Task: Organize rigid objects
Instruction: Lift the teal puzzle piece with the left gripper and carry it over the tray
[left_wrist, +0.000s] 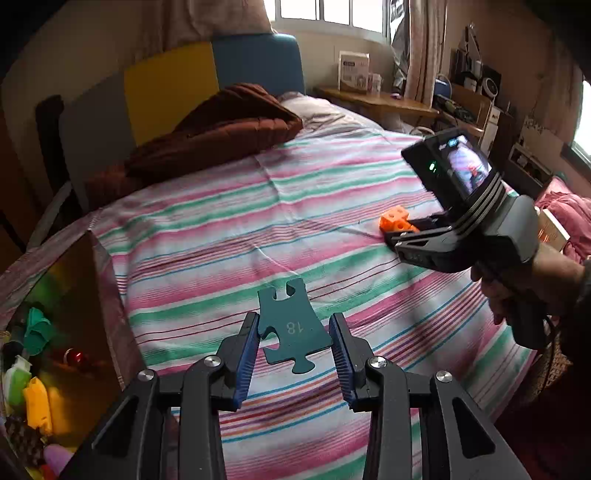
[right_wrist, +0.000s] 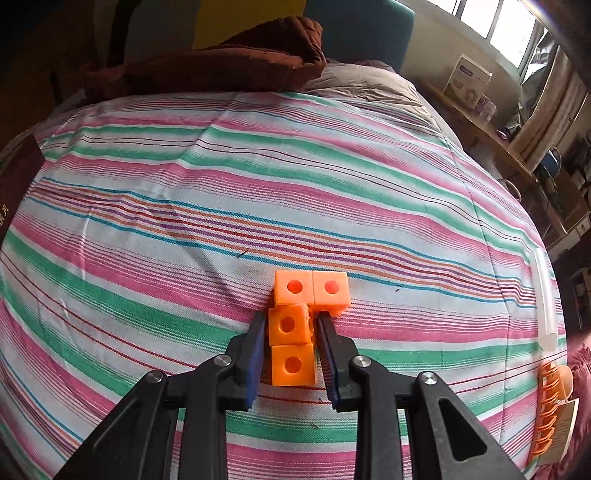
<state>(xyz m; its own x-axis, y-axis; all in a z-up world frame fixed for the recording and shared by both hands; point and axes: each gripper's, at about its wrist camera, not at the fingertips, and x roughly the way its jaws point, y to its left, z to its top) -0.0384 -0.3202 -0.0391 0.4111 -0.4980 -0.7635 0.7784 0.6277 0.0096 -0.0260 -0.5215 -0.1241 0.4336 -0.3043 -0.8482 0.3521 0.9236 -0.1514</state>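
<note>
Covering the bed, a striped sheet (right_wrist: 258, 184) meets a seemingly brown blanket (right_wrist: 221, 62).

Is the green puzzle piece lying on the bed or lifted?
Lifted: the left gripper holds the green puzzle piece between its pads, above the striped sheet.

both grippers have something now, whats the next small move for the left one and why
Probably carry the teal puzzle piece leftward over the open box and release it there. The left hand-held gripper already clamps the piece clear of the striped bedsheet, and the box of toys sits just to its left.
</note>
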